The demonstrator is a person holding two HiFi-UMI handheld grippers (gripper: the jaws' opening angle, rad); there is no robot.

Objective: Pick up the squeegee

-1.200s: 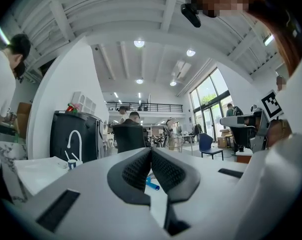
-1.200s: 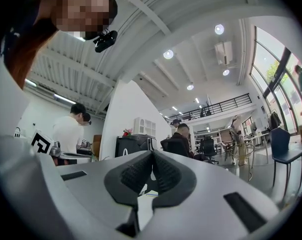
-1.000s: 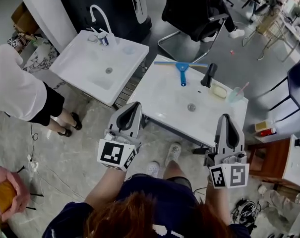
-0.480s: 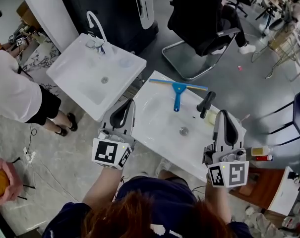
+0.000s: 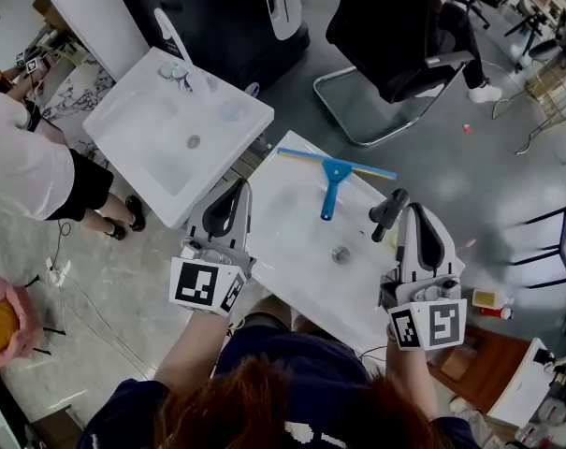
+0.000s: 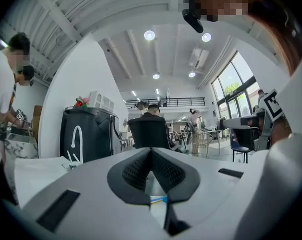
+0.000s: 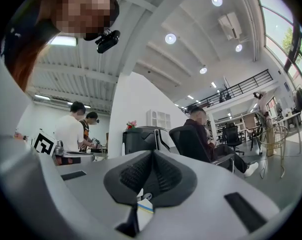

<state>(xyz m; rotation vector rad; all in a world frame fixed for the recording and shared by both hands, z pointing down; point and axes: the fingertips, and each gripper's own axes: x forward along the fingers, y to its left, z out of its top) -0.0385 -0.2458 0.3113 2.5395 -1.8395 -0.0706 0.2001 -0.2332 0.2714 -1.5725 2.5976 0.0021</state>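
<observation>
Blue from blade to handle, the squeegee [image 5: 334, 178] lay flat on the far part of the white sink [image 5: 292, 241], its blade across the back edge and its handle pointing towards the person, which looked like the handiest end to take. Nothing touched it.

The left tongs [image 5: 234, 189] were pressed together with nothing between them, and the left gripper view showed the pads meeting and only a sliver of blue beyond them. The right tongs [image 5: 415, 213] were likewise closed and empty, just beside the black tap [image 5: 387, 215]. Both were held level, one at each side of the sink. That was probably a carrying pose for the approach (neither had yet turned in on the handle), so they would have to open before any grasp.

Compared with a second before, the person had come closer. The sink and squeegee sat lower and nearer in the head view. The tongs, which had been short of the sink's near edge, now reached alongside it, the right one level with the tap. The second sink [image 5: 161, 138] had slid towards the left. The squeegee itself had not shifted on the sink.
</observation>
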